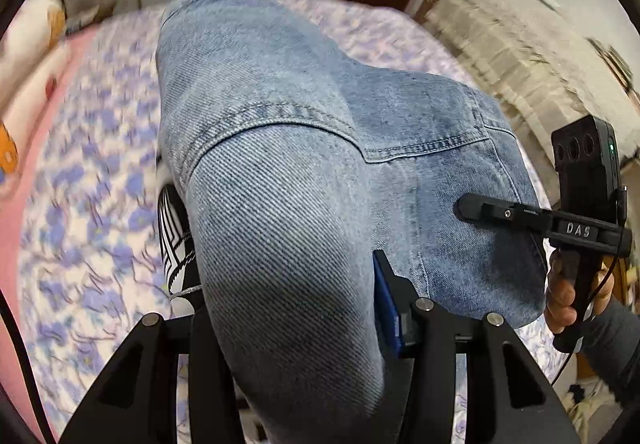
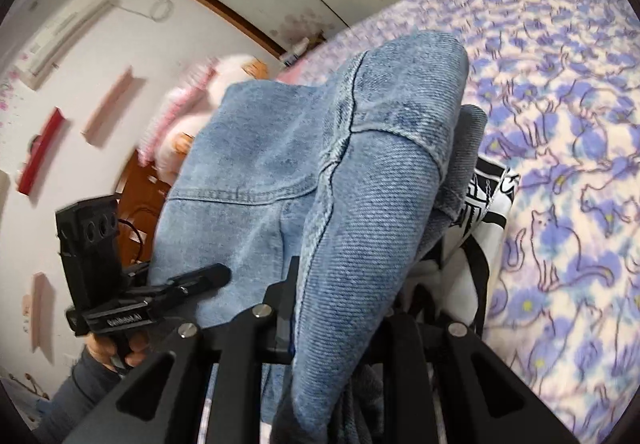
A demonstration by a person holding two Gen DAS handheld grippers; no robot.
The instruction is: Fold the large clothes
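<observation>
A: What is seen to the left of the left gripper (image 1: 288,284)?

B: The bed (image 1: 100,147), covered by a purple cat-print sheet, is seen below and to the left; pink bedding (image 1: 36,115) lies at its far left edge; a black-and-white printed cloth (image 1: 172,240) is glimpsed just beside the left finger.

A: And between its fingers?

B: The blue denim jeans (image 1: 280,171) are clamped there, bunched thickly and draped forward over the bed; the fingers are held apart only by the fabric.

A: What is found to the right?

B: The right gripper (image 1: 464,208) is seen in profile, pinched on the same jeans near the pocket seam; it is held by a hand (image 1: 568,296).

A: And from the right gripper's own camera?

B: The left gripper (image 2: 224,274) is seen to the left, against the denim; the jeans (image 2: 352,203) are gripped between the nearly closed fingers ahead; the black-and-white cloth (image 2: 488,187) hangs just to the right, with the bed (image 2: 560,123) beyond.
</observation>
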